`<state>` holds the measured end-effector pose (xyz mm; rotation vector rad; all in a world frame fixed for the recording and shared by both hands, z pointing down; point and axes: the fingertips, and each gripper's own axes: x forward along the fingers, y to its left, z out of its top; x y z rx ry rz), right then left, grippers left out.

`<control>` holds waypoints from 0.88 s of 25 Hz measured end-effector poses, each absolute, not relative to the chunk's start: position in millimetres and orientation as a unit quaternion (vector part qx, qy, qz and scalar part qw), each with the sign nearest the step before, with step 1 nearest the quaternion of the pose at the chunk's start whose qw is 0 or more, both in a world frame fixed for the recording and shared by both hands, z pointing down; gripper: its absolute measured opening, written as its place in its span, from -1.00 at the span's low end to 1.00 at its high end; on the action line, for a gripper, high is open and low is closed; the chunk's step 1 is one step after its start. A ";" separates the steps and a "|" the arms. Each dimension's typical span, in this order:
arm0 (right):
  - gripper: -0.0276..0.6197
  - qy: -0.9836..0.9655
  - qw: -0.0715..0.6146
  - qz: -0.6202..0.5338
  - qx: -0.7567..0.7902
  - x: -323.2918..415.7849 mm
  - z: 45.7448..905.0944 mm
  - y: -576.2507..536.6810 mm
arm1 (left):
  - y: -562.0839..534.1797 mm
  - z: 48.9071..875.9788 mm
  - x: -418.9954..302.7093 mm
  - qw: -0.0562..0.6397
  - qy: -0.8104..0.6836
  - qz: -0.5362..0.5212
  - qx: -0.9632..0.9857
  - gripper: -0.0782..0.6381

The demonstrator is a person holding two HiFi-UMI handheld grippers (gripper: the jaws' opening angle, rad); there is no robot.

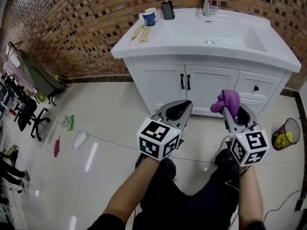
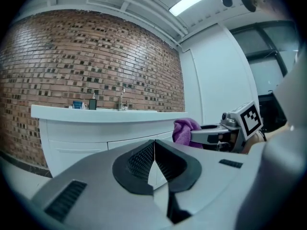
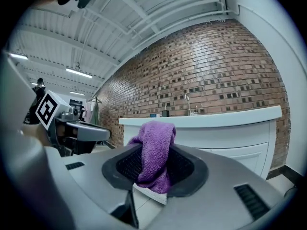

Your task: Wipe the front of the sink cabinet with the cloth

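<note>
Two grippers are held low, with the sink cabinet (image 1: 206, 83) straight ahead of them and its white doors not yet touched. The purple cloth (image 1: 227, 99) is pinched between the jaws of the right gripper (image 1: 233, 113), its bunched end sticking out beyond the tips, likely so that fabric rather than plastic is what meets the doors. The left gripper (image 1: 176, 110) is held just to the left, jaws pressed together on nothing, seemingly parked clear of the wiping.
</note>
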<state>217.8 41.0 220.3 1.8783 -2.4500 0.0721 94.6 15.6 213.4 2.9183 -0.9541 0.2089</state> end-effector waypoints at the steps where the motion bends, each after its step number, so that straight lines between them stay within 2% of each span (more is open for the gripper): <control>1: -0.53 -0.793 0.030 0.026 0.609 224.0 224.4 29.9 | 2.9 214.4 98.2 0.035 -0.317 0.066 0.946 -0.77; 11: -0.53 -0.741 0.074 0.008 0.668 309.6 251.6 -68.3 | -86.5 246.5 148.1 0.051 -0.325 0.073 0.942 -0.77; 22: -0.53 -0.658 0.111 0.049 0.743 384.6 313.4 -153.0 | -145.7 278.3 173.1 0.068 -0.312 0.092 0.943 -0.77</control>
